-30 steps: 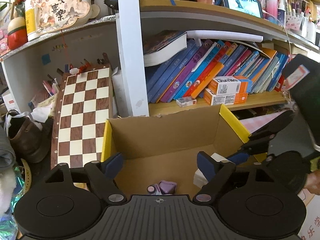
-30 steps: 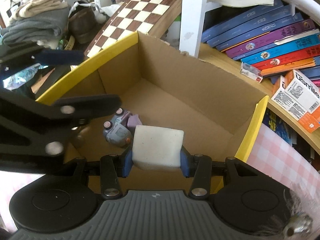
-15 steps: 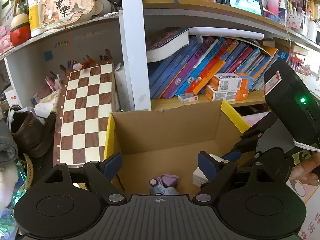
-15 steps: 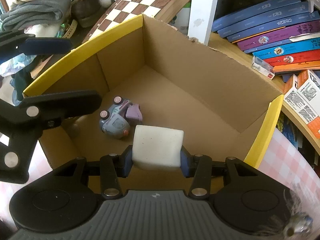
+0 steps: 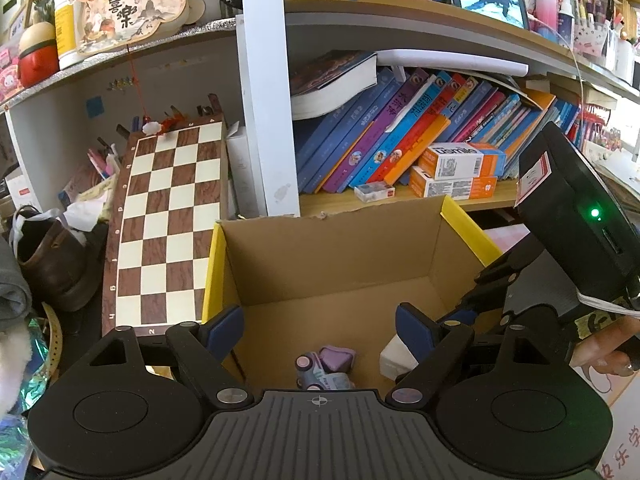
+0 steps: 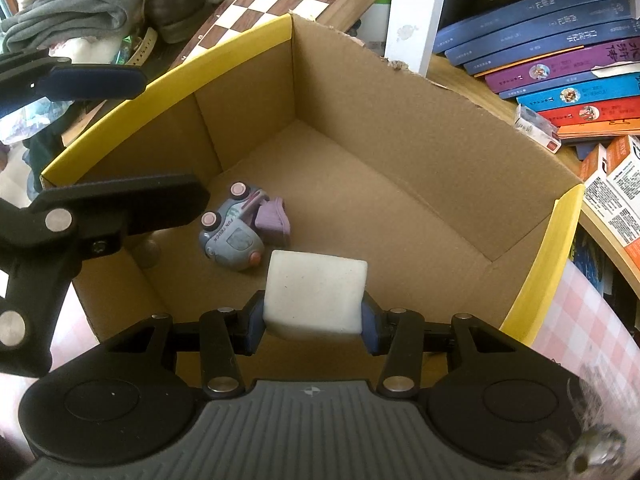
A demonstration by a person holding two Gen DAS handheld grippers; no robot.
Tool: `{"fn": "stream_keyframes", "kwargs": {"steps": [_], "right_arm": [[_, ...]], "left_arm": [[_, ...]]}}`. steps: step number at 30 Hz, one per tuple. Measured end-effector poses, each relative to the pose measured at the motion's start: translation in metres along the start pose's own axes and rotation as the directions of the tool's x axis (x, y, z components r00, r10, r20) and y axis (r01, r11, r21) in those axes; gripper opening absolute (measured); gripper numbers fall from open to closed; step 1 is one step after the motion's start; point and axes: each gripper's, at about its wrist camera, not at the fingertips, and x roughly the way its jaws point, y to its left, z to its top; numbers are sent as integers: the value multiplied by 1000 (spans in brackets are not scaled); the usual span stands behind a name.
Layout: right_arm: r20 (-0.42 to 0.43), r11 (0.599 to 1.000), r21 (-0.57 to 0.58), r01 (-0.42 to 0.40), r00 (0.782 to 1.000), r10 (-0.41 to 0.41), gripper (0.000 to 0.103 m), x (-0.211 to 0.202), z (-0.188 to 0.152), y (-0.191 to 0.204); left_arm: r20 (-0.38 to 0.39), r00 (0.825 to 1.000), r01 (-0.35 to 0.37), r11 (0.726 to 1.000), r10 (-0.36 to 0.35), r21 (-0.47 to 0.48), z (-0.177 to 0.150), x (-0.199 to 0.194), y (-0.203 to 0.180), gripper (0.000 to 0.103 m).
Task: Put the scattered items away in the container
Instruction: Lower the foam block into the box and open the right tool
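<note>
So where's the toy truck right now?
The toy truck lies on the floor of the cardboard box, near its left wall, just ahead of the white block.

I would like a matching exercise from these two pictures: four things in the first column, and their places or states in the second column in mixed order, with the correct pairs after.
Column 1
1. white block
2. toy truck
3. left claw
4. chessboard

Column 2
A. leans up outside the cardboard box
B. lies on the box floor
C. open, holding nothing
D. gripped by the right claw above the box

Pairs: 1-D, 2-B, 3-C, 4-A
</note>
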Motion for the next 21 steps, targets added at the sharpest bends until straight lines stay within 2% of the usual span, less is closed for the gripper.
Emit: {"fn": "stream_keyframes", "kwargs": {"steps": [21], "right_arm": [[6, 1000, -15, 25, 1000, -25, 45, 2, 0, 0]], "left_arm": [[-3, 1000, -4, 1000, 4, 0, 1, 0, 1, 85]]}}
